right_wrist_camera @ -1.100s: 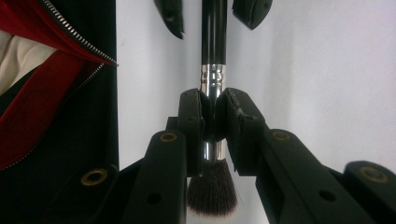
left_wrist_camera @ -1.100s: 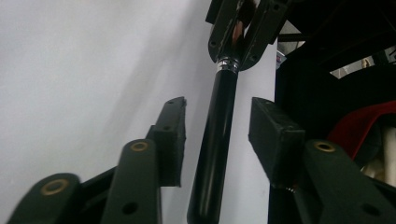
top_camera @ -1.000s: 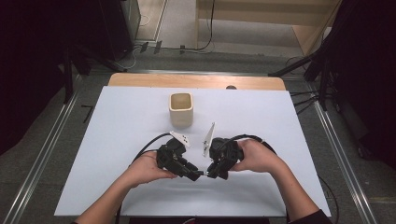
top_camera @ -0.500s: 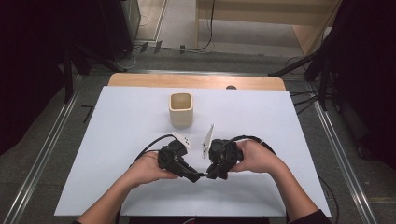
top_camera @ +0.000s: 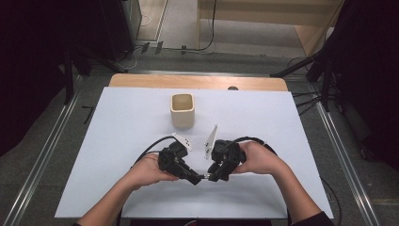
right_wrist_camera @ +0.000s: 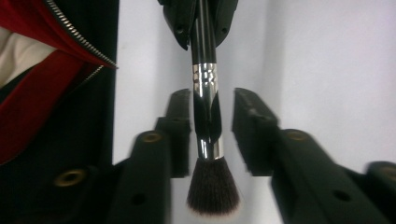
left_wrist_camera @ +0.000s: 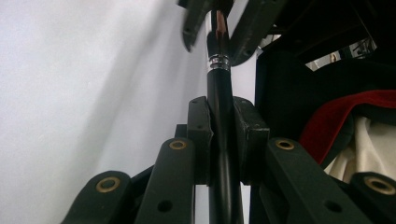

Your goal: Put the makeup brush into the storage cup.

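From above, the left gripper (top_camera: 200,179) and right gripper (top_camera: 212,178) meet tip to tip, near a beige cup (top_camera: 182,110). In the left gripper view, its jaws are squeezed tight on the makeup brush (left_wrist_camera: 219,116). In the right gripper view, its jaws stand apart beside the brush's hard, shiny, slippery neck, the best place to grab, not the soft bristles (right_wrist_camera: 213,185).

The brush (left_wrist_camera: 219,116) handle runs off the left gripper view's lower edge.

Both hands hold their tools tip to tip: the left tool (top_camera: 194,178) is clamped tight, the right tool (top_camera: 212,177) stands parted.
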A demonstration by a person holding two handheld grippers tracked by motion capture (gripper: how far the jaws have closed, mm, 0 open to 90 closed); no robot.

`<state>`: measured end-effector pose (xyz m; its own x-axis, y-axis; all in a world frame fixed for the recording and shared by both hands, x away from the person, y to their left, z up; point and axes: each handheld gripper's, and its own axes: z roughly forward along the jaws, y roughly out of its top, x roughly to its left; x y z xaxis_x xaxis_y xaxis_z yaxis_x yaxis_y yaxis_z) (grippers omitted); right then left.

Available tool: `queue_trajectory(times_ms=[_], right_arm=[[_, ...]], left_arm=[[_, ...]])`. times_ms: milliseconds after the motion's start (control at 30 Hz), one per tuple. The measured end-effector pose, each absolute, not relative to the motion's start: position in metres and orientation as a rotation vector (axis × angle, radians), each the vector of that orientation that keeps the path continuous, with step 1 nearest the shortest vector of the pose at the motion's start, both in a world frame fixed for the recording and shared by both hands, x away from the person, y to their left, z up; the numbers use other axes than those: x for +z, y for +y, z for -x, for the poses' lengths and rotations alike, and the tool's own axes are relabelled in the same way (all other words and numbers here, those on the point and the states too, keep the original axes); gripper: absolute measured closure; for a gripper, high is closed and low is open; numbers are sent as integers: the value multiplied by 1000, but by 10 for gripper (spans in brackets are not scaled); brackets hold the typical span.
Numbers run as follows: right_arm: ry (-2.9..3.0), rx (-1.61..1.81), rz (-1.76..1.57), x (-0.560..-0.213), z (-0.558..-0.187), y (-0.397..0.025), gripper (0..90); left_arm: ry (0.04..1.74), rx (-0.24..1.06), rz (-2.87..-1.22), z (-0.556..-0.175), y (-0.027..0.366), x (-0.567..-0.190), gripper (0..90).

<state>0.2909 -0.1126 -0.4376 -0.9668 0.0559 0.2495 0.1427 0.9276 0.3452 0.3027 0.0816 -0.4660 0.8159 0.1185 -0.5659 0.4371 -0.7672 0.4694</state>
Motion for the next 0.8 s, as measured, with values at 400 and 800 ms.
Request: queue_trajectory(times_ms=[400, 800], right_arm=[[-2877, -658, 189, -431, -295, -119, 404], [-2850, -770, 331, -425, -297, -130, 215]], left_arm=[[451, -677, -2367, -304, 86, -468, 797], [505, -647, -2332, -302, 93, -468, 796]])
